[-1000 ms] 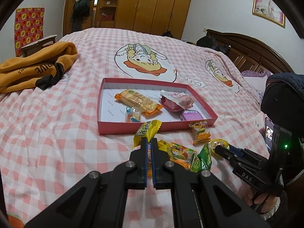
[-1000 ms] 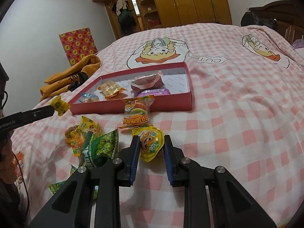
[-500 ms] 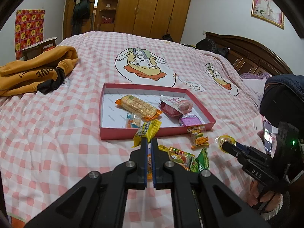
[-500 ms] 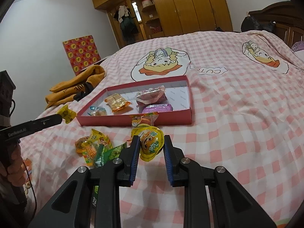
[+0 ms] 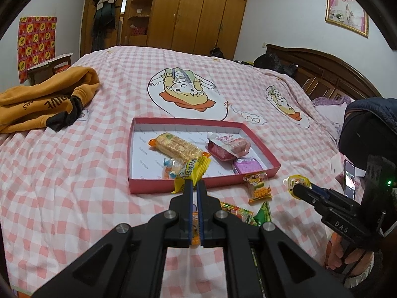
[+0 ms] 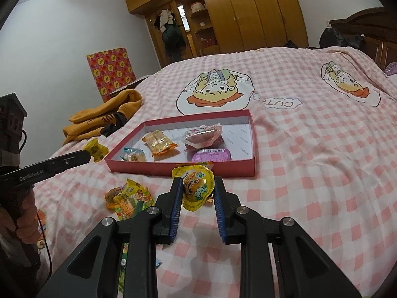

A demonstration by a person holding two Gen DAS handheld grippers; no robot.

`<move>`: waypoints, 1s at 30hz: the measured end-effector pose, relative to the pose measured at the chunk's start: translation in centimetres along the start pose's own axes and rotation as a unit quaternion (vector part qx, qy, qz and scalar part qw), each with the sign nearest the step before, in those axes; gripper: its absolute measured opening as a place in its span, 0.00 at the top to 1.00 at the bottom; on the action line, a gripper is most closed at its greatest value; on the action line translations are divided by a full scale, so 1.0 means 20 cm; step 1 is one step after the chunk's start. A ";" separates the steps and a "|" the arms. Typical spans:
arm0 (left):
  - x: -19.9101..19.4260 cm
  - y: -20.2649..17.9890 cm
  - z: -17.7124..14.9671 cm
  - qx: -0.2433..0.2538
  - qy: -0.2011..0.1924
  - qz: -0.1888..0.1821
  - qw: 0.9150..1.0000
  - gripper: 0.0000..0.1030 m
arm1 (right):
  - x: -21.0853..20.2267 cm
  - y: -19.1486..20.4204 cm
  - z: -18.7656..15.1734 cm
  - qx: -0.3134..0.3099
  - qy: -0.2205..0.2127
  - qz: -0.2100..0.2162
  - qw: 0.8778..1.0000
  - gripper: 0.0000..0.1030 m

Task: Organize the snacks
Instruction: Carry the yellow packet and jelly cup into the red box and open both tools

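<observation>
Snacks hang in both grippers: left gripper point(image 5: 194, 186) pinches a yellow wrapper point(image 5: 192, 171) nearest the red tray's point(image 5: 171, 188) front edge (right gripper point(image 6: 196, 193) clasps a jelly cup point(image 6: 197, 188)).

Evenly and softly lit indoors, fairly bright, no hard shadows on the bed point(image 5: 74, 173); only faint shade under the red box point(image 5: 198, 186) rim. Strong fisheye bending toward the edges, with black vignette filling the corners of both views. Sharp in the middle, slightly soft and stretched at the margins. Small glints on the snack wrappers point(image 6: 198, 188) and on the wardrobe point(image 6: 260, 12) doors. Bright patch from a window point(image 6: 182, 17) behind the hanging clothes.
</observation>
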State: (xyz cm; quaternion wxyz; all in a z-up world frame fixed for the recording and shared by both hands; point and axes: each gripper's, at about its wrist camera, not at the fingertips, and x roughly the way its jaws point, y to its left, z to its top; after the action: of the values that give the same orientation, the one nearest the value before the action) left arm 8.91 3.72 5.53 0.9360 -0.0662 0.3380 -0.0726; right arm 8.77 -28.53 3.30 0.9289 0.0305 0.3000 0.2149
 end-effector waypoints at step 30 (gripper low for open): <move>0.06 0.02 0.10 0.005 -0.021 -0.003 1.000 0.97 | 0.08 -0.01 0.12 -0.012 -0.009 0.015 1.000 0.75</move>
State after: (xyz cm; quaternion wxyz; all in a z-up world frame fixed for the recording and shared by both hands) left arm 11.15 4.12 6.16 0.9430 -0.0644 0.3176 -0.0754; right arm 11.43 -27.78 4.40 0.9286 0.0261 0.2885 0.2320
